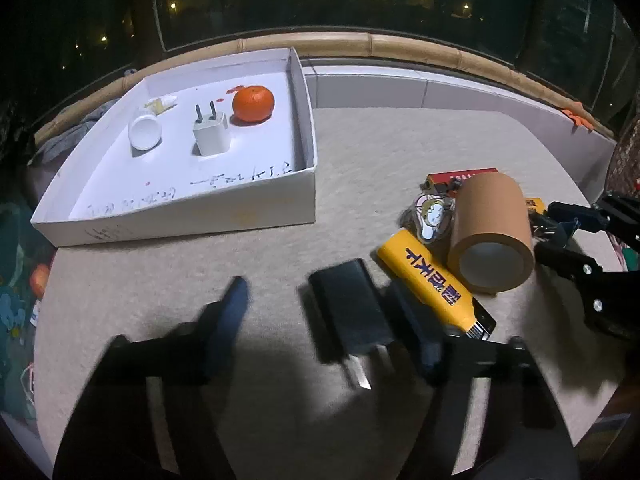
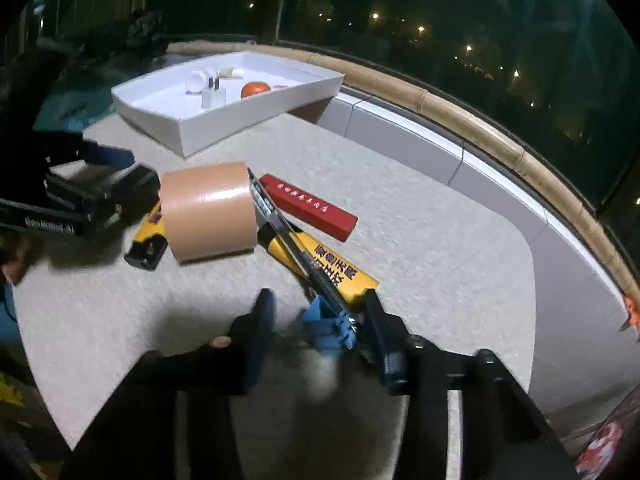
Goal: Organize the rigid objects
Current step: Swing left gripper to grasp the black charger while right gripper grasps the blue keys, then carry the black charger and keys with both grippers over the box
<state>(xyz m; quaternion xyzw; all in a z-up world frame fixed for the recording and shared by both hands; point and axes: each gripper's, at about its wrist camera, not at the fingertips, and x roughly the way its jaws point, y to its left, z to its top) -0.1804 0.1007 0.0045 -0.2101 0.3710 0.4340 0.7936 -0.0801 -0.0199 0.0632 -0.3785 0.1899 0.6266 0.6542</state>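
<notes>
A: Surface and room, please.

B: Pale grey textured tabletop (image 1: pixel 360 152) with a rounded edge, a low grey padded border and a bamboo rail (image 1: pixel 400 46) behind it. Beyond is dark window glass with scattered small lights. Crumpled grey cloth (image 1: pixel 68 136) lies off the far left corner.

A: The container?

B: A shallow white box (image 1: pixel 308 120) sits at the far left of the tabletop. Inside: a tangerine (image 1: pixel 253 103), a white plug adapter (image 1: pixel 211 130) prongs up, a white cap (image 1: pixel 144 132) and a small tube (image 1: pixel 160 103). Handwriting marks its floor.

A: Left tongs?

B: The left tongs (image 1: pixel 320 312) stand wide apart. A black charger (image 1: pixel 352 312) lies on the tabletop between the fingers, prongs toward the camera, close against the right finger; whether that finger touches it I cannot tell. Not gripped.

A: Right tongs?

B: The right tongs (image 2: pixel 320 320) are also parted. A blue-handled utility knife (image 2: pixel 304 264) runs between the fingers, its blue end beside the right finger (image 2: pixel 384 336); contact is unclear through the blur.

A: The loose items?

B: Clustered at centre-right: a roll of brown tape (image 2: pixel 208 212) on its side, a yellow lighter (image 1: pixel 432 280) just beside it, a second yellow lighter (image 2: pixel 332 276) under the knife, a red rectangular box (image 2: pixel 308 206) behind, and a cartoon keychain (image 1: pixel 430 216) touching the roll
</notes>
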